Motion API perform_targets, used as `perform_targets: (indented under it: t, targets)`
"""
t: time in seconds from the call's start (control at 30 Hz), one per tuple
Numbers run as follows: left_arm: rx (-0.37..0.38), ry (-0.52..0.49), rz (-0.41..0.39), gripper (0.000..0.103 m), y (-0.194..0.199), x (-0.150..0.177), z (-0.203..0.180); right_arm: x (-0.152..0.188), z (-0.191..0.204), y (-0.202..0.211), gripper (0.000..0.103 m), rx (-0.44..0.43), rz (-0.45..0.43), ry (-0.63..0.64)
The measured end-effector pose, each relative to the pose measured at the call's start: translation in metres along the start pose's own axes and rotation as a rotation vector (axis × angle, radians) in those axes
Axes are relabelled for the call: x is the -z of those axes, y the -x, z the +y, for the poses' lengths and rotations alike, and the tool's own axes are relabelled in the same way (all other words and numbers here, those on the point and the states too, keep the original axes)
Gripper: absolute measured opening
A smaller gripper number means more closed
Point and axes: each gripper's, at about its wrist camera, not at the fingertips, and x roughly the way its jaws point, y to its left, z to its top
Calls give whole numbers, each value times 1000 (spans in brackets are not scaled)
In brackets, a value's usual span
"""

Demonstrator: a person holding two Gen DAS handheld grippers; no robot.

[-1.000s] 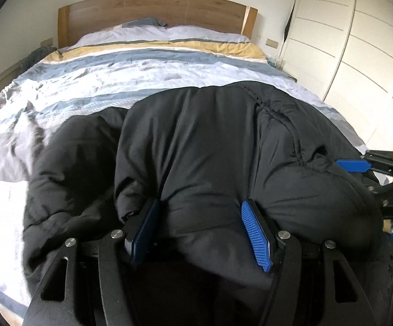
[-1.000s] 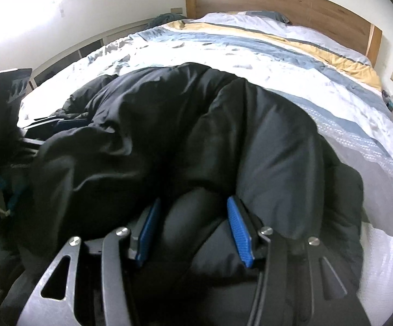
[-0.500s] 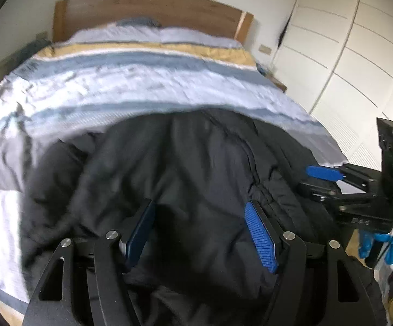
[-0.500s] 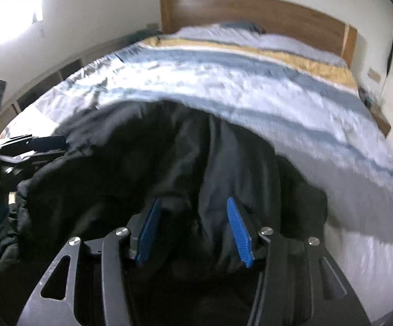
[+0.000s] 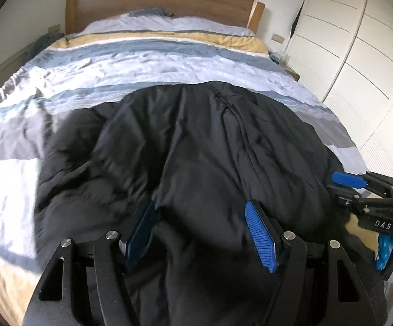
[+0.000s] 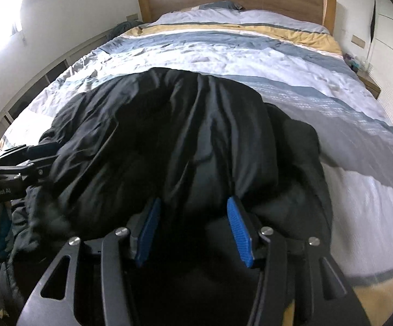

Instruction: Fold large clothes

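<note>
A large black puffy jacket [image 5: 202, 141] lies spread over the foot of the bed; it also shows in the right wrist view [image 6: 174, 135]. My left gripper [image 5: 200, 231] has its blue pads wide apart with a thick bunch of the jacket's near edge between them. My right gripper [image 6: 193, 225] stands the same way on the jacket's other near corner. The right gripper also shows at the right edge of the left wrist view [image 5: 348, 180], and the left gripper at the left edge of the right wrist view [image 6: 39, 149].
The bed [image 5: 142, 62] has a striped blue, white and yellow duvet and a wooden headboard [image 5: 164, 0]. White wardrobe doors [image 5: 359, 40] stand on the right. A low shelf [image 6: 47, 73] runs along the left wall. A small nightstand [image 6: 370, 81] is by the bed.
Both grippers lifted and pulled the jacket's near edge back, then forward again. The jacket now lies flatter and more spread out on the bed.
</note>
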Motion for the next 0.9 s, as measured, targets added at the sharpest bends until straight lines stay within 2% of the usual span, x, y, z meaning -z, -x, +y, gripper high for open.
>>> perform_targets:
  t: [0.23, 0.4, 0.57, 0.6, 0.67, 0.9]
  targets:
    - [-2, 50, -60, 68, 87, 44, 13, 42, 9, 68, 50, -31, -53, -63]
    - [-17, 103, -106, 78, 149, 80, 31, 78, 7, 133, 50, -39, -114, -104]
    - [-57, 141, -122, 84, 194, 115, 52, 111, -4, 198, 50, -10, -171, -131]
    - [-66, 146, -121, 85, 201, 121, 57, 120, -7, 213, 54, -2, -183, -137]
    - [-86, 173, -119, 85, 215, 138, 72, 131, -15, 234, 62, 20, -198, -144]
    - [-181, 347, -93, 87, 253, 201, 150, 204, -53, 295, 66, 116, -198, -218]
